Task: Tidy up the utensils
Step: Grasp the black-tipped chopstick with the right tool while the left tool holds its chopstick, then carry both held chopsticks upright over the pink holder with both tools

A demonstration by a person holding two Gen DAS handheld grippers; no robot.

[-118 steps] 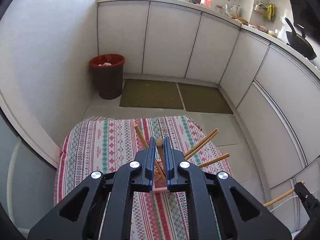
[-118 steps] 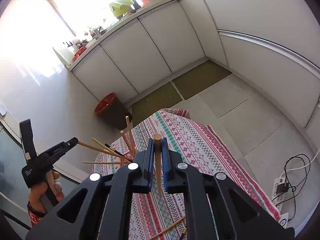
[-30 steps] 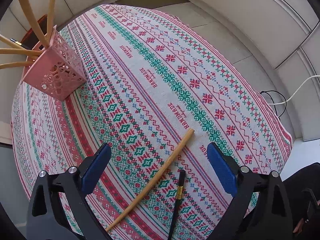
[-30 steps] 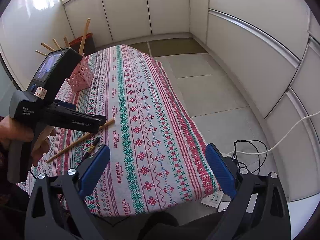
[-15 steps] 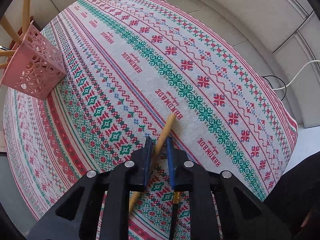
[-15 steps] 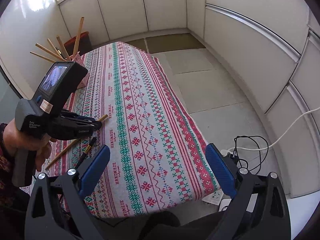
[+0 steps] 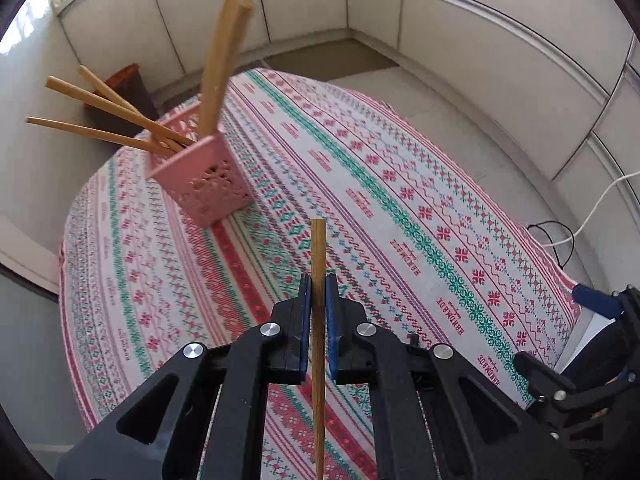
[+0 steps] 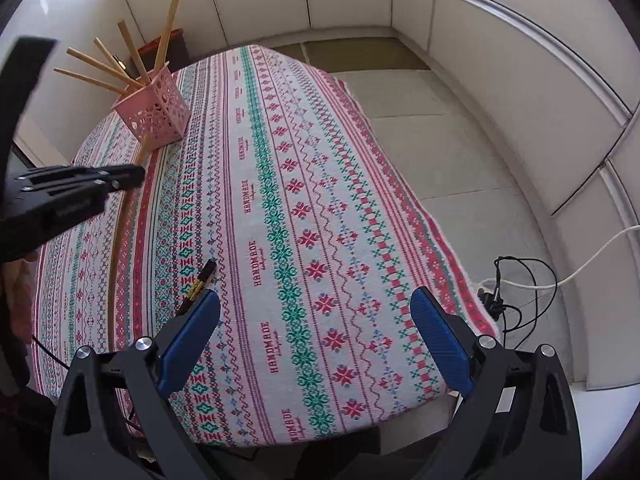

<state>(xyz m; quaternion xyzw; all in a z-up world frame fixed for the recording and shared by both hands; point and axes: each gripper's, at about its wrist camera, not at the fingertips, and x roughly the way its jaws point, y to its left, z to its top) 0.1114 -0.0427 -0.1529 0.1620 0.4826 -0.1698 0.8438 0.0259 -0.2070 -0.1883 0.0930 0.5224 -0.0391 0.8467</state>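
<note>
The word "HANDMADE" runs in red capitals, over and over, along the woven tablecloth covering the bench, ahead of the right claw, with small illegible script beneath each. Nothing else reads.

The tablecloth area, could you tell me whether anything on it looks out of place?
One black chopstick lies loose on the tablecloth by the open right claw, away from the pink holder with the wooden ones. The left claw grips another wooden chopstick.
</note>
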